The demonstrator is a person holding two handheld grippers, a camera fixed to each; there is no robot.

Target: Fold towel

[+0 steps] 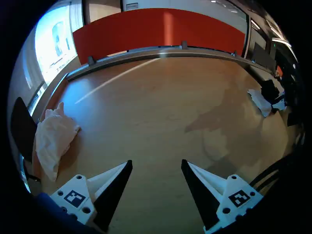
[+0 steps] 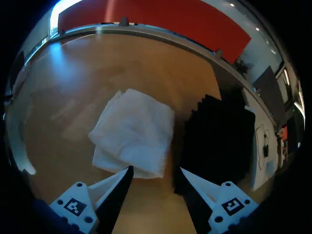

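Towel point(image 2: 134, 134) lay folded on the table point(image 1: 156, 97); nothing gripped.
Right gripper point(image 2: 156, 171) was spread and empty, towel at its 11 o'clock, black stack point(image 2: 218, 140) at 2. Left gripper point(image 1: 156, 165) gaped too, crumpled cloth point(image 1: 52, 138) at 9.

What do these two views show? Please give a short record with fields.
surface: wooden table
left gripper: fingers open, holding nothing
right gripper: fingers open, near the folded white towel's edge, not gripping
left gripper view: crumpled white towel near the table's edge
right gripper view: folded white towel, black object beside it
backdrop: orange panel
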